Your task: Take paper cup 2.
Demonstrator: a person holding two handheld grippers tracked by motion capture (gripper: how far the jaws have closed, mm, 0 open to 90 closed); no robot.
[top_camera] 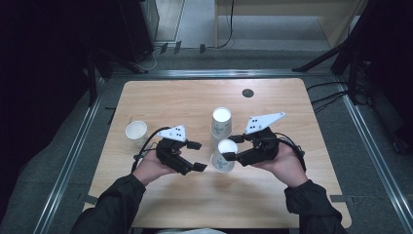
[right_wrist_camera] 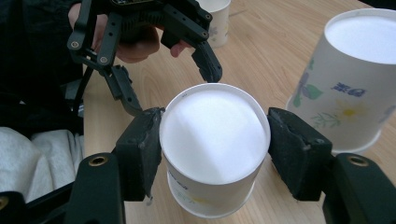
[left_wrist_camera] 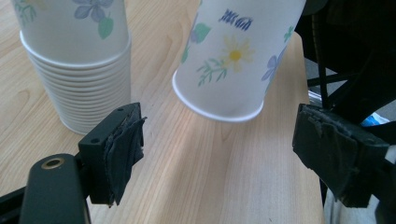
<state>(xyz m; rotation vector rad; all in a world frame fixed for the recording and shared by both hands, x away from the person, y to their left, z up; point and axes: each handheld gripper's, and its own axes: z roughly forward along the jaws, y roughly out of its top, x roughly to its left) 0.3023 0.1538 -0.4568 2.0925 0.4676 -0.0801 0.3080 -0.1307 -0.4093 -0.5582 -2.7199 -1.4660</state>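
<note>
An upturned flowered paper cup (right_wrist_camera: 214, 140) is clamped at its base by the right gripper (right_wrist_camera: 215, 149), mid-bench (top_camera: 195, 195) just before a cup stack (top_camera: 221, 124). Beside it, the left gripper (top_camera: 197, 156) is held with jaws apart, nothing between them.

1 cup stack (top_camera: 221, 126), 2 single cups (top_camera: 136, 131), 2 grippers (top_camera: 181, 153)

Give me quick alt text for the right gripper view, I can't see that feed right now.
The right hand-held gripper is shut on an upside-down paper cup, one pad on each side, over a wooden table. Beyond it the left hand-held gripper stands open; a stack of flowered cups stands at right.
</note>
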